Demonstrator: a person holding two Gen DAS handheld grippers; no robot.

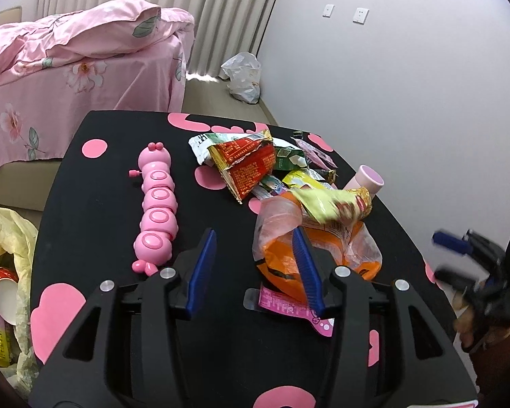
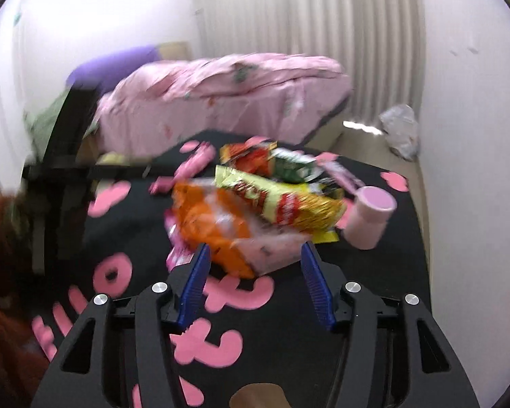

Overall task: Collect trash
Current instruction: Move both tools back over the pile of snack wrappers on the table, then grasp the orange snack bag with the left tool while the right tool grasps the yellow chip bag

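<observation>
Trash lies heaped on the far right part of the black bench (image 1: 95, 183) with pink patches: largest is a crumpled orange and clear plastic bag (image 1: 323, 251) at the near edge of the heap, then a yellow and red snack packet (image 2: 282, 204) lying across its top, a red and gold wrapper (image 1: 251, 166) behind that, a green wrapper (image 1: 285, 159) beside it, and a flat pink label (image 1: 289, 306) tucked under the orange bag. A pale pink cup (image 1: 367, 180) lies tipped on its side at the heap's right. Left of the heap, apart from it, a pink caterpillar toy (image 1: 154, 210) stretches lengthwise. The bench's left half and near strip are bare, and its right edge runs close to the white wall. Off the left edge a yellow bin bag (image 1: 13, 238) gapes with cups and packets inside. The left hand-held gripper (image 1: 255, 265) stands partly parted with nothing between the pads; its right finger overlaps the orange bag. The right hand-held gripper (image 2: 255, 278) is blurred, jaws wide, nothing gripped, the orange bag just ahead.
</observation>
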